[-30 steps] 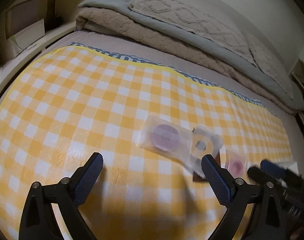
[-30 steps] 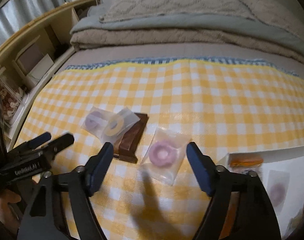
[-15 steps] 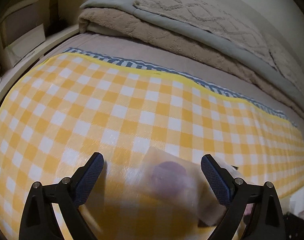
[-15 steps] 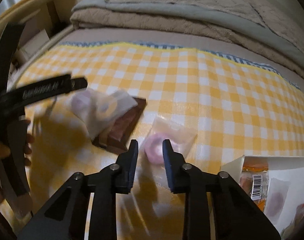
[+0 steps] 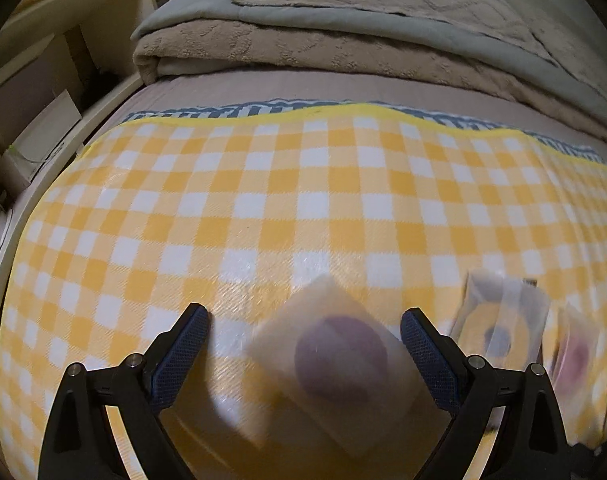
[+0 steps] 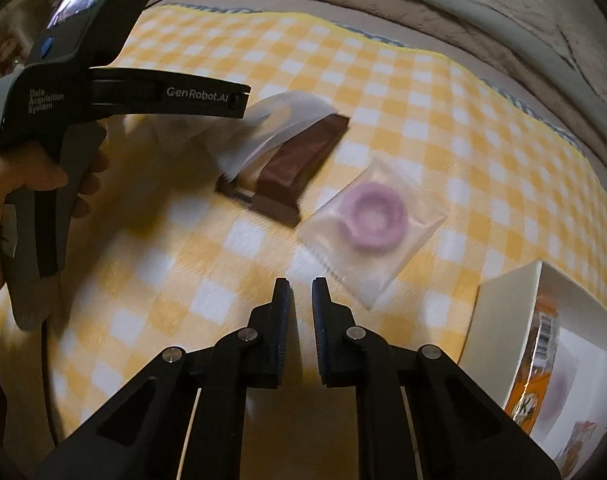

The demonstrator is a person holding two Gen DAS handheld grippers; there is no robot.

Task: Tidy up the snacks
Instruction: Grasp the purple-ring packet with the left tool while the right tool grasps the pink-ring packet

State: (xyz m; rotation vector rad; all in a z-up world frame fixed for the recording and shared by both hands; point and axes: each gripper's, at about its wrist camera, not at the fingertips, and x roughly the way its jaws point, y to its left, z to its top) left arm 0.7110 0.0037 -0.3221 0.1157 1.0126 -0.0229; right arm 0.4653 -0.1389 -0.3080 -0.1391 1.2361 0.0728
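Now the left tool (image 5: 303,334) stands wide open over the checked cloth (image 5: 263,200) on the bed, a blurred purple snack packet (image 5: 335,360) lying between its fingers; whether they touch it I cannot tell. Just to the right lie a yellow ring packet (image 5: 499,328) and a pink one (image 5: 575,356). Meanwhile the right tool (image 6: 301,300) is narrowed to a slim gap, holding nothing, near a pink ring packet (image 6: 373,220) beside a brown bar (image 6: 299,164). A white box (image 6: 499,328) with snacks sits at right.
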